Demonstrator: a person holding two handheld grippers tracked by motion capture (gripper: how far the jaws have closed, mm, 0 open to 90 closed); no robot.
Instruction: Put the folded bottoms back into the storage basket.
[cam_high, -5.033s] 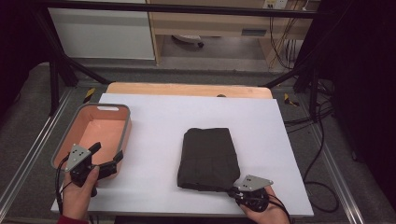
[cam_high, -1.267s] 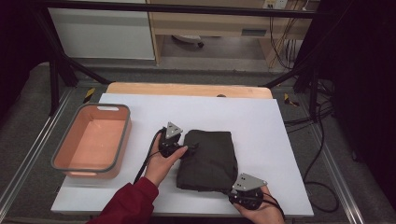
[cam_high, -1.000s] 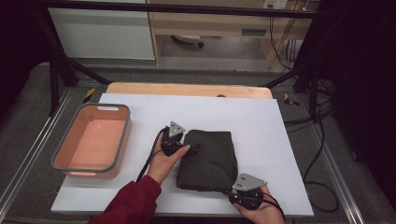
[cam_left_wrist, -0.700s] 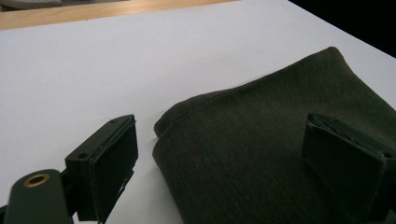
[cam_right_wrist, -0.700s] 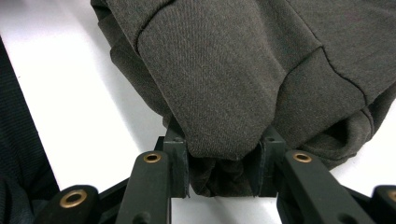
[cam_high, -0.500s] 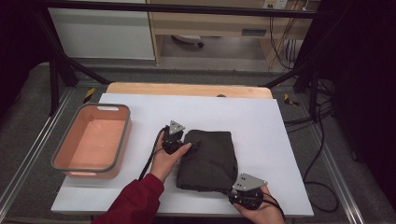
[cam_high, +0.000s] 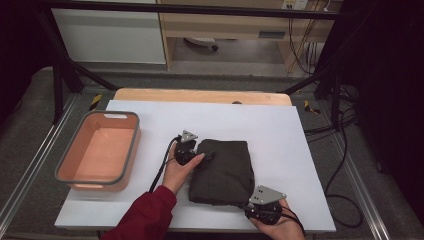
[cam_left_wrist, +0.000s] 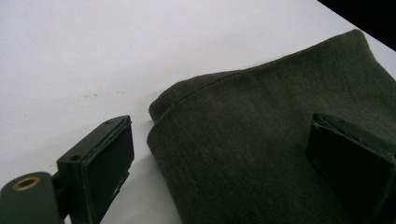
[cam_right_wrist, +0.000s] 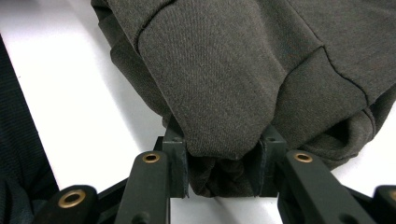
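On the white table (cam_high: 280, 125), bare surface lies open toward the far edge and the right side; an orange tub (cam_high: 100, 150) sits near the left edge. A folded dark olive garment (cam_high: 222, 172) lies at centre-front. The left gripper (cam_high: 199, 156) is spread wide, straddling its far-left corner. The right gripper (cam_high: 262, 210) is clamped on a bunched fold at the near edge.

The high view looks down on the table (cam_high: 300, 150); both gripper views sit close over its folded cloth (cam_high: 222, 172).
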